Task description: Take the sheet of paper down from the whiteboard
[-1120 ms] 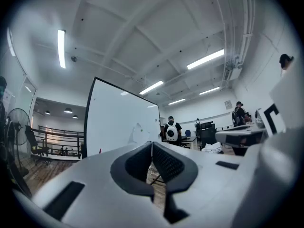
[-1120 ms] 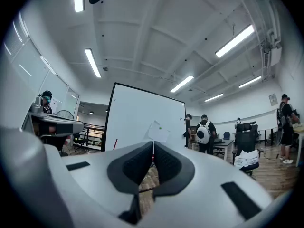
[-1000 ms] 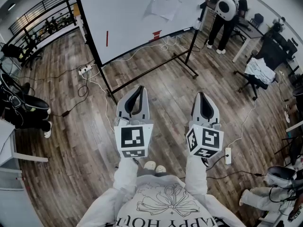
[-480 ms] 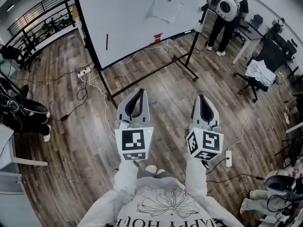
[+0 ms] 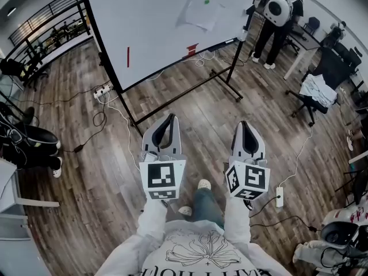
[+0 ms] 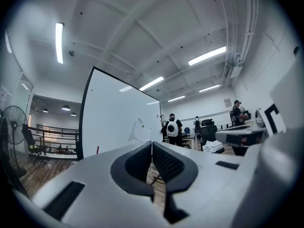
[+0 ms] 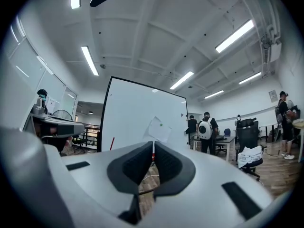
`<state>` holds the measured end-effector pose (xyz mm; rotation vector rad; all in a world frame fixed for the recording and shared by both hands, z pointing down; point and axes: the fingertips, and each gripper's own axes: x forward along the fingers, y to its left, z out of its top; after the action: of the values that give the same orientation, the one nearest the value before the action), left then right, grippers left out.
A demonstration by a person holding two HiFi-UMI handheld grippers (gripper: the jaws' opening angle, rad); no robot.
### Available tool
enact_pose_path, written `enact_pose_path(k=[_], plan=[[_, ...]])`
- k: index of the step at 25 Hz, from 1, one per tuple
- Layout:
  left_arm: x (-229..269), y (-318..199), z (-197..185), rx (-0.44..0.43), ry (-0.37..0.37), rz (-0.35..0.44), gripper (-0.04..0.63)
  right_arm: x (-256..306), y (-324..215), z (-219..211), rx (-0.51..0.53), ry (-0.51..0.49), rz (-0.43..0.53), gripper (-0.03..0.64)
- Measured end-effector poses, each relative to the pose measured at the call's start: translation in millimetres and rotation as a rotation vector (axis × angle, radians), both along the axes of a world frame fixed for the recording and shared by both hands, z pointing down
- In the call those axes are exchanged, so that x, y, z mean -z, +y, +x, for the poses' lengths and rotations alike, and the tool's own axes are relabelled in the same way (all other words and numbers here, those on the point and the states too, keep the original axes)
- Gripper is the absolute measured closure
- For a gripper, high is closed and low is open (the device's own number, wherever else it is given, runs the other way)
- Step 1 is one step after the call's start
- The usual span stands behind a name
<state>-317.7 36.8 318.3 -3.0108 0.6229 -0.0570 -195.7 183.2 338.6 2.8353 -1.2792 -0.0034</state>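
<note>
Two grippers are held level and side by side over the wood floor (image 5: pixel 190 114), both aimed at the whiteboard (image 5: pixel 144 27). L gripper (image 5: pixel 170 118): its fingers (image 6: pixel 134 164) are clenched tip to tip with nothing between them. R gripper (image 5: pixel 246 123): its fingers (image 7: pixel 169 165) are likewise clenched and empty. Neither gripper is in contact w/ the board; both are well apart from it. The sheet of paper (image 5: pixel 200 11) is seen on the upper R part of the whiteboard, hung at a tilt and pinned near its top edge by a green magnet (image 5: pixel 207 2). In the R gripper view the sheet is seen just above the closed fingertips; in the L gripper view it is seen edge-on, slightly L of the tips. A red marker (image 5: pixel 127 57) is seen on the board's lower L area, and a red item (image 5: pixel 190 48) at its bottom edge; the item's type cannot be determined. The board is carried on a black stand (image 5: pixel 227 68). White cables (image 5: pixel 195 56) are laid on the floor below it, w/ a power strip (image 5: pixel 103 89) to the L. A person w/ a white backpack (image 5: pixel 277 7) is seen standing beyond the board's R end.
</note>
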Motion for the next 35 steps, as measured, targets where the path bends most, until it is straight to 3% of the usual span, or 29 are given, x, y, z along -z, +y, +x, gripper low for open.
enact_pose_path(k=[7, 19, 35], plan=[[-7.9, -26.4, 62.4, 0.028, 0.002, -0.012, 0.589, -5.7, -33.4, 61.8, 0.038, 0.000, -0.006, 0.607], [-4.3, -76.8, 214.8, 0.116, 0.009, 0.001, 0.588, 3.4, -99.6, 225.2, 0.141, 0.015, 0.015, 0.607], [-14.3, -140.3, 341.0, 0.153, -0.004, -0.022, 0.588, -9.3, -162.4, 353.9, 0.171, 0.002, 0.004, 0.607]])
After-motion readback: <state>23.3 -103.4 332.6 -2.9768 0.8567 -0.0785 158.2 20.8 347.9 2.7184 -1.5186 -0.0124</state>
